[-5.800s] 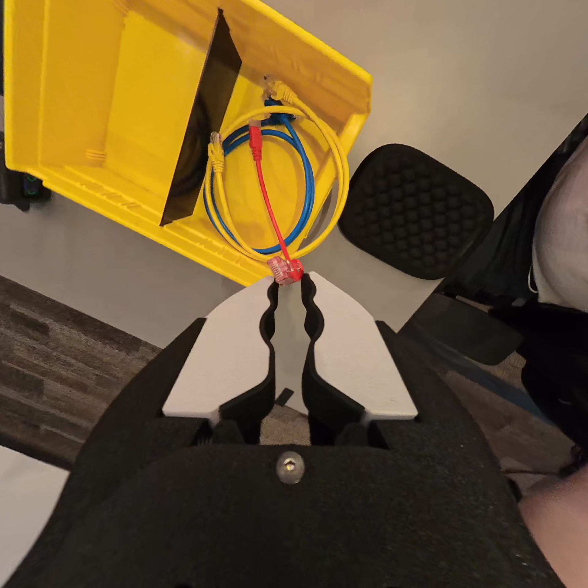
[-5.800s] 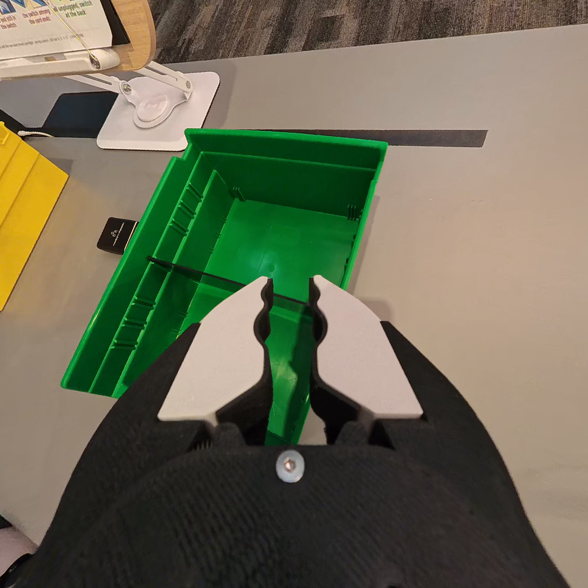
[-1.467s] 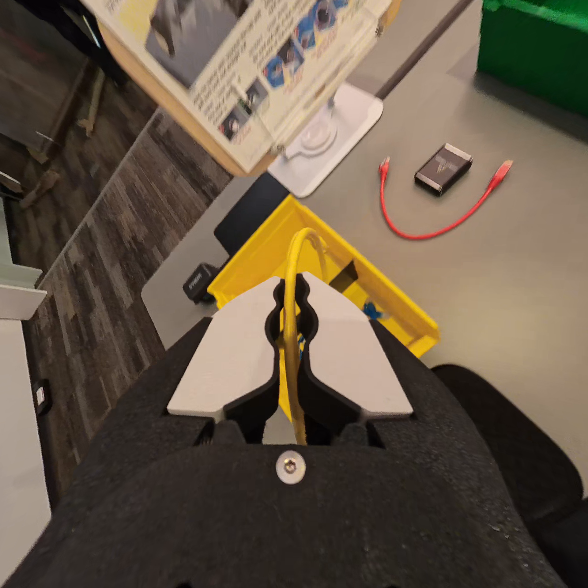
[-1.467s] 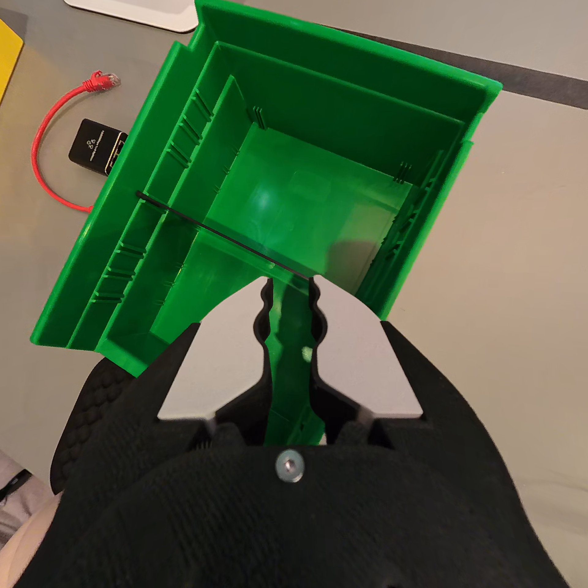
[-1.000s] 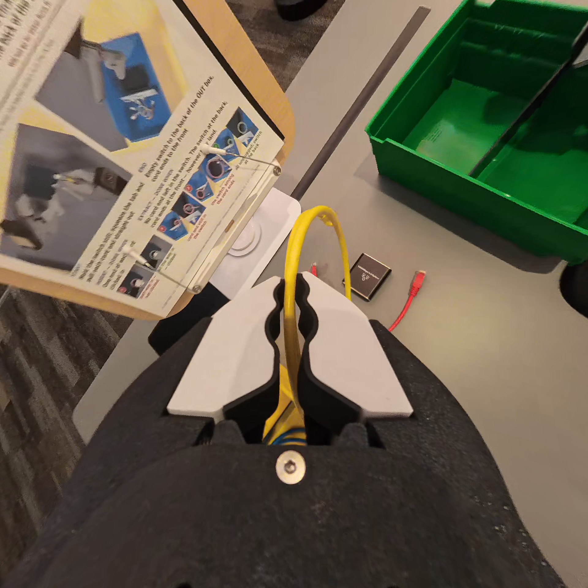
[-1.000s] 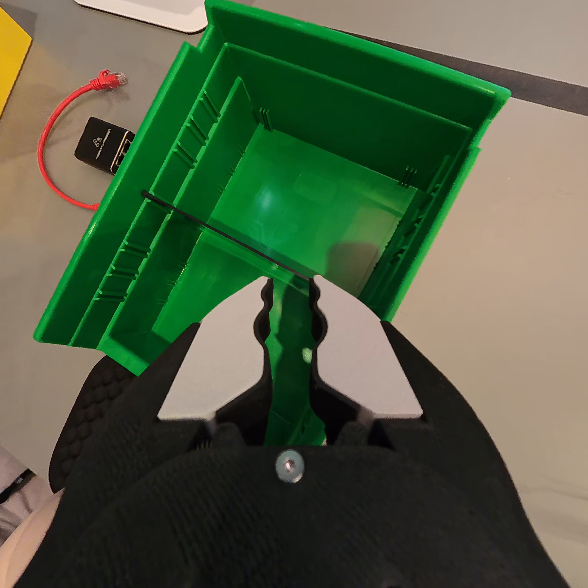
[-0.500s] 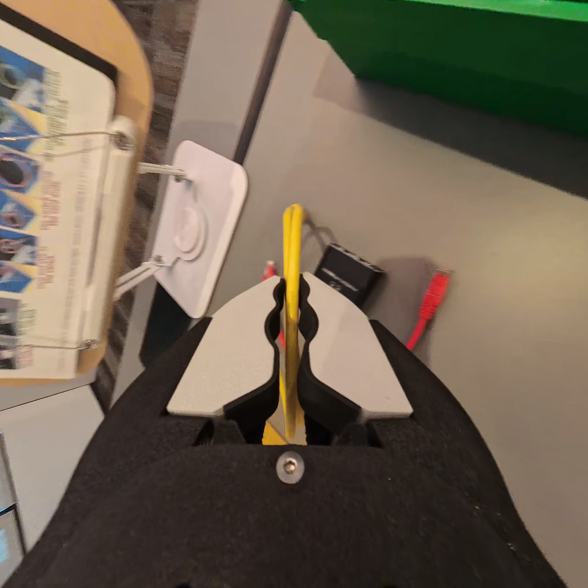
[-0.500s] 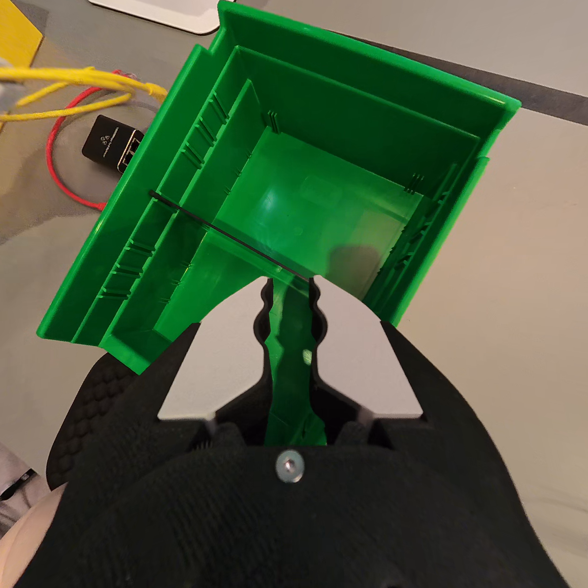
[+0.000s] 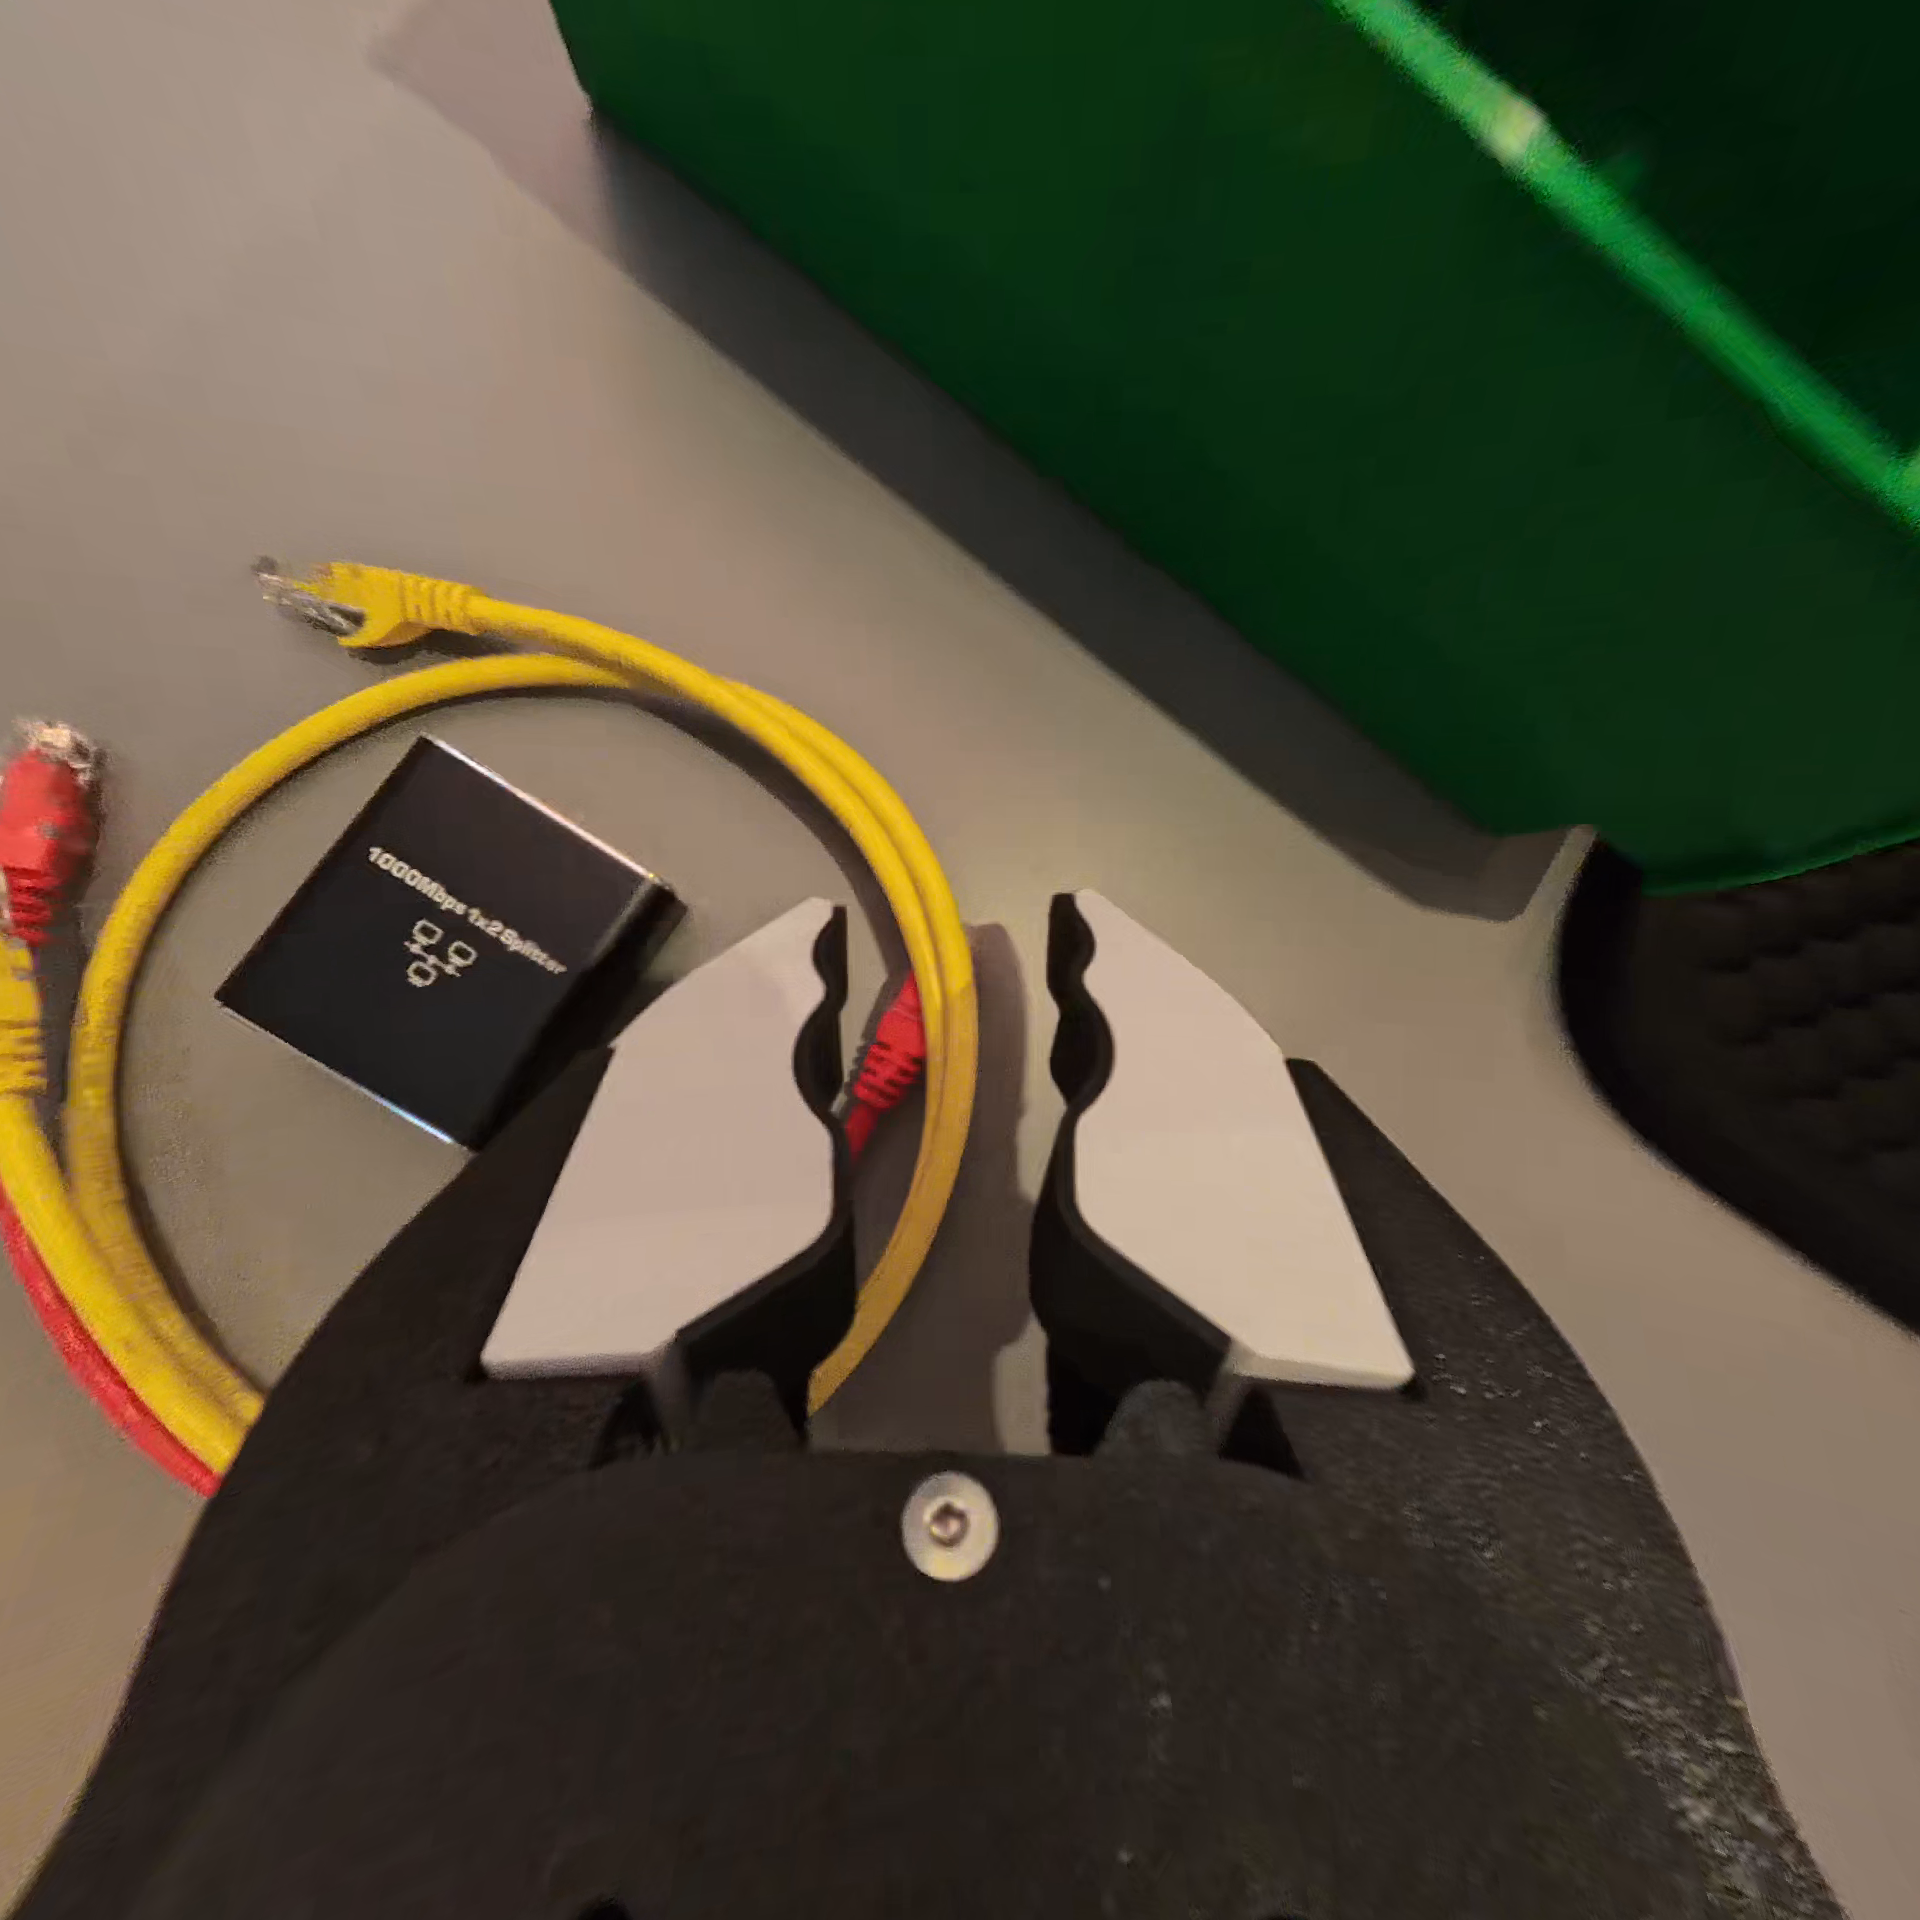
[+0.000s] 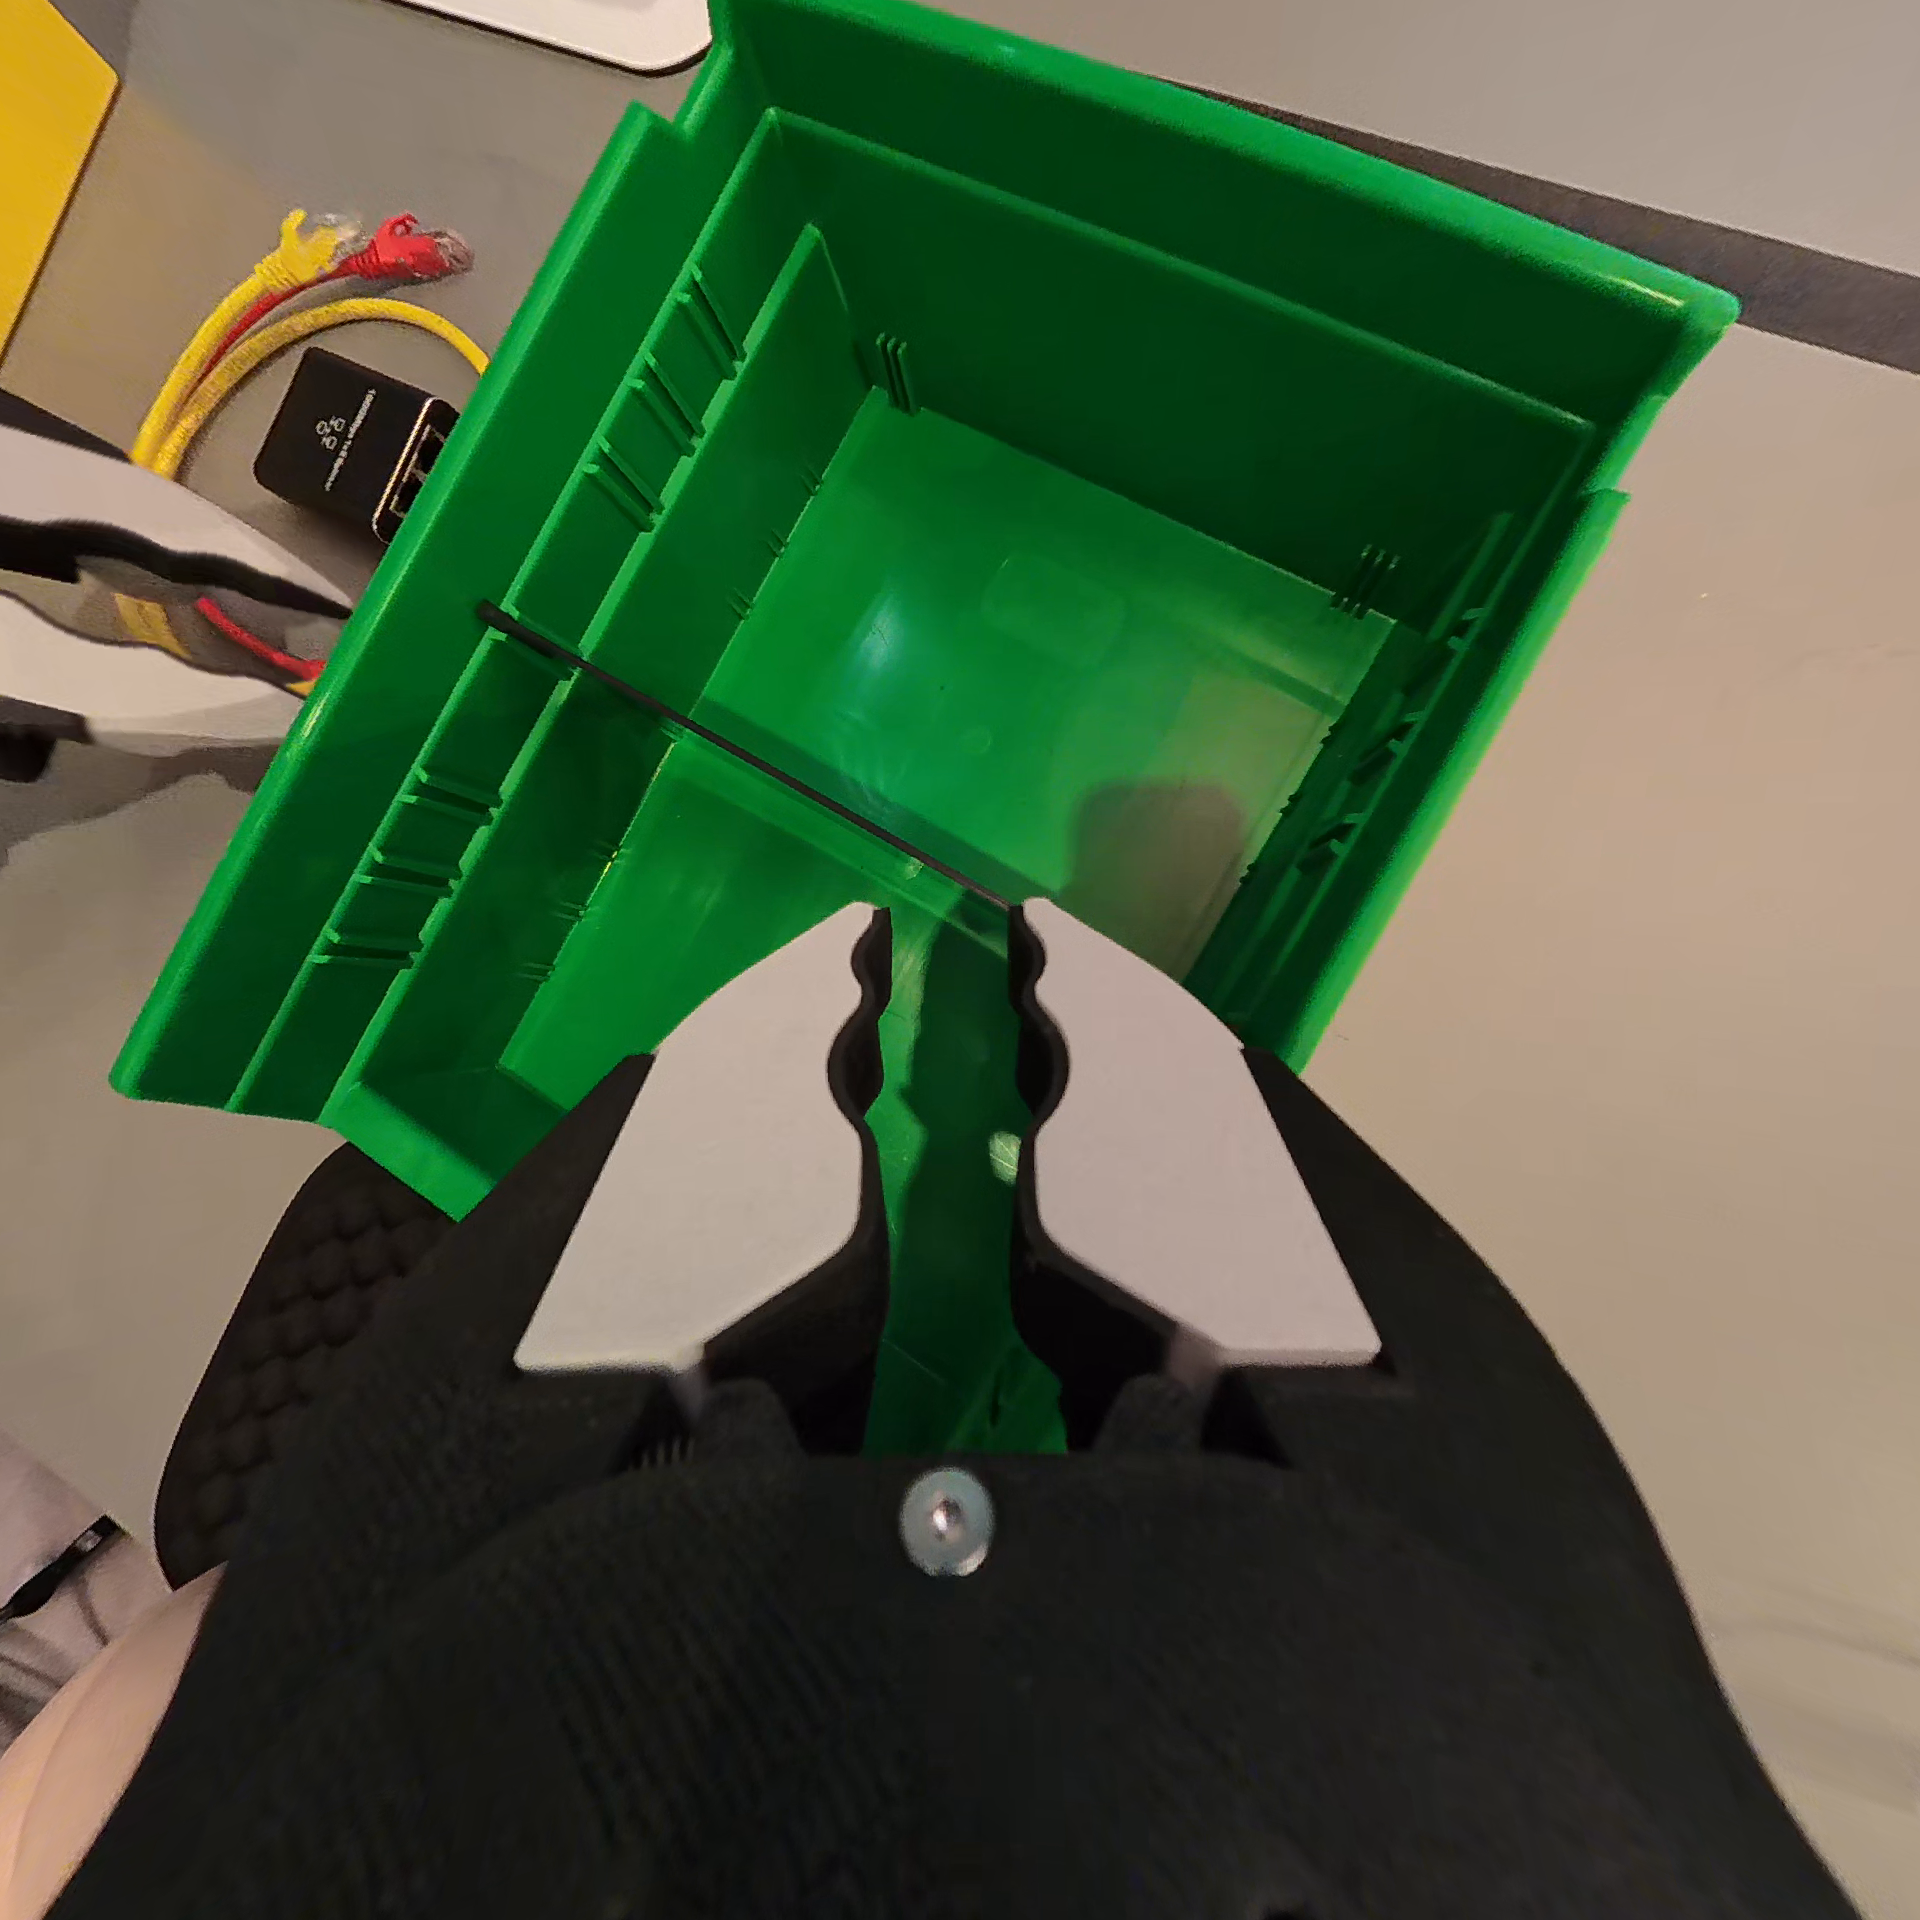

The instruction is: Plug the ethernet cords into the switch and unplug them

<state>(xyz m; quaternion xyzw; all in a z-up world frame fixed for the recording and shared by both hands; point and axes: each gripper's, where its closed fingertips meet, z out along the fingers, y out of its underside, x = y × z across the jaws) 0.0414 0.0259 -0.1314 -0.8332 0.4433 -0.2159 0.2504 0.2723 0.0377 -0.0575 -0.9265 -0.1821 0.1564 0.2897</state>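
Cords lie on the worktop (image 9: 312, 312) beside the green bin (image 10: 1195, 312): the yellow cord (image 9: 727, 707) loops round the small black switch (image 9: 447, 935), the red cord (image 9: 883, 1049) under it. Left gripper (image 9: 940, 935) has its jaws open astride the yellow loop, gripping nothing; right gripper (image 10: 948, 914) hangs open and empty over the bin. Both cords look light and springy, likely to uncurl, so take hold at the stiff boot behind a plug. The switch seems light enough to slide and may need bracing.

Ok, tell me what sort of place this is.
Probably an office or lab workbench set up for a cable exercise: a plain grey table holding a green parts bin, a yellow ethernet cord and a small black switch.
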